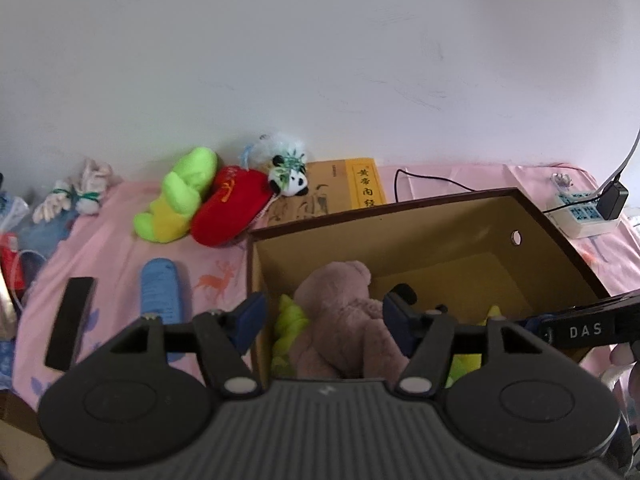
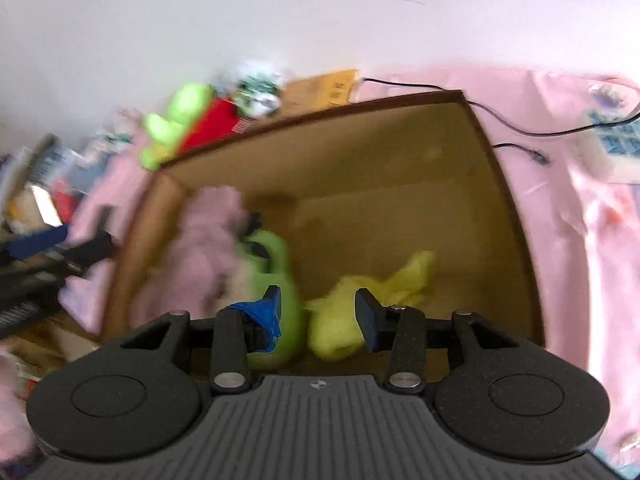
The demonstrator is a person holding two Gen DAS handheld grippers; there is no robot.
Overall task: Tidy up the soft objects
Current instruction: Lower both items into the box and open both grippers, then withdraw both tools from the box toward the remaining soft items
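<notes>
The left hand-held gripper (image 1: 322, 312) hangs over the near-left part of a cardboard box (image 1: 400, 204), its jaws spread wide and gripping nothing. A pinkish-brown teddy bear (image 1: 340, 316) lies in the box directly between and below its fingers, though whether they touch it cannot be told. A lime-green soft toy (image 1: 290, 326) is squeezed between the bear and the box's left wall.

The right hand-held gripper (image 2: 318, 312) hovers over the near side of the same box, jaws also wide and empty. Just beyond its left finger sits a green plush toy (image 2: 280, 276); a yellow plush toy (image 2: 360, 300) lies below and past its right finger. This view is blurred.

Outside the box, on the pink sheet (image 1: 120, 240), a blue knitted roll (image 1: 160, 288) lies near its left wall. Farther back, by the wall, a green and yellow plush (image 1: 180, 196) leans on a red plush (image 1: 228, 208), with a small panda toy (image 1: 290, 178) beside a yellow book (image 1: 344, 192).
</notes>
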